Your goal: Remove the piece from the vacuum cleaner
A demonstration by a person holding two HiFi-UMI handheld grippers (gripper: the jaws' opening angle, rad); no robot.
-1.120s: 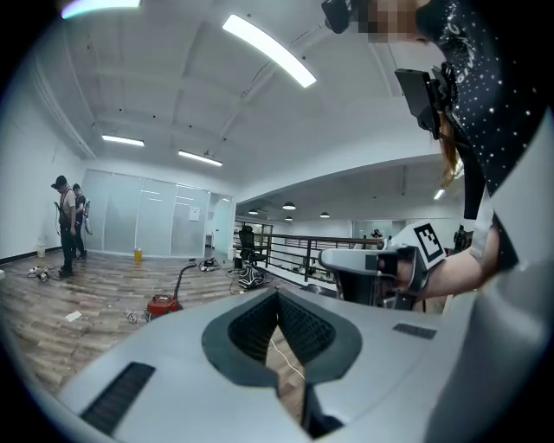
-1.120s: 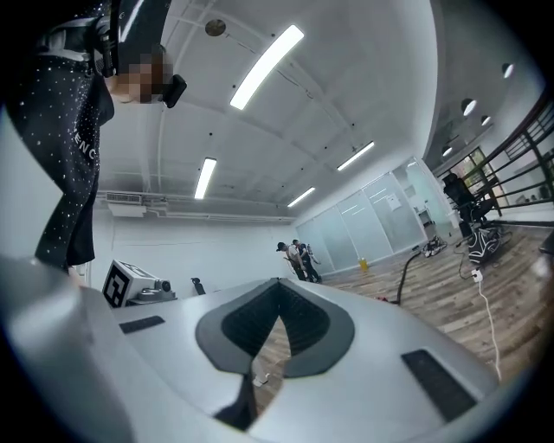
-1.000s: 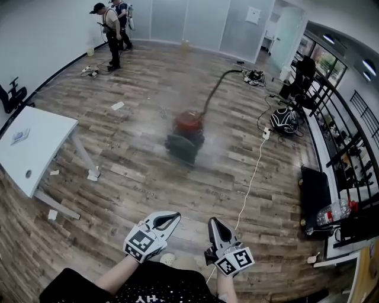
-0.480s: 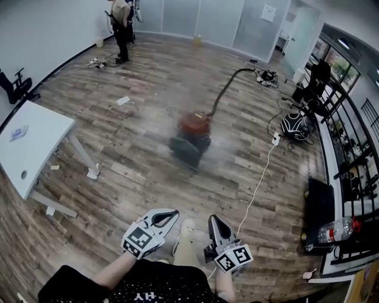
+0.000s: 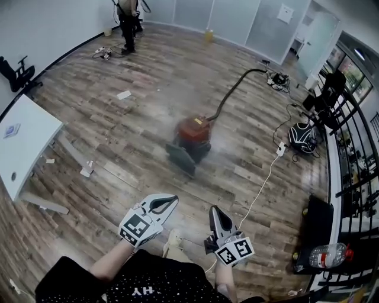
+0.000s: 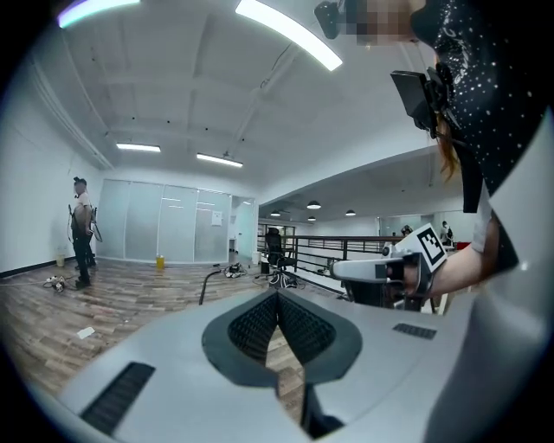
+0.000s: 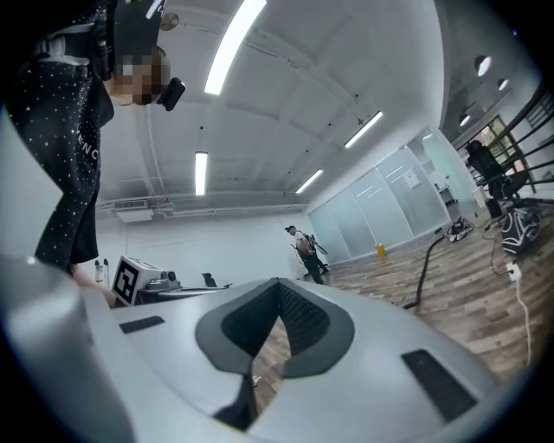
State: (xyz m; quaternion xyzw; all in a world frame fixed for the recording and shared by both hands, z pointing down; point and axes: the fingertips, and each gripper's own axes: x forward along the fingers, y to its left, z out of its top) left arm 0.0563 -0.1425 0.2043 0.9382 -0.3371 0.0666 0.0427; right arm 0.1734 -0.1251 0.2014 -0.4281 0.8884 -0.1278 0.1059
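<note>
Red vacuum cleaner [image 5: 192, 131] in head view only, hose [image 5: 230, 94] in all

The vacuum cleaner [image 5: 192, 137] stands mid-floor, its hose [image 5: 234, 89] running back and to the right. A table [image 5: 23, 148] stands at the left, with a person [image 5: 127, 18] far behind it. A cable [image 5: 260, 189] lies right of the vacuum cleaner. Along the right runs a railing [image 5: 355, 148], with a bottle [image 5: 327, 254] at its near end, perhaps on a shelf.

open floor [image 5: 148, 136], white cable [image 5: 260, 188] right
</note>
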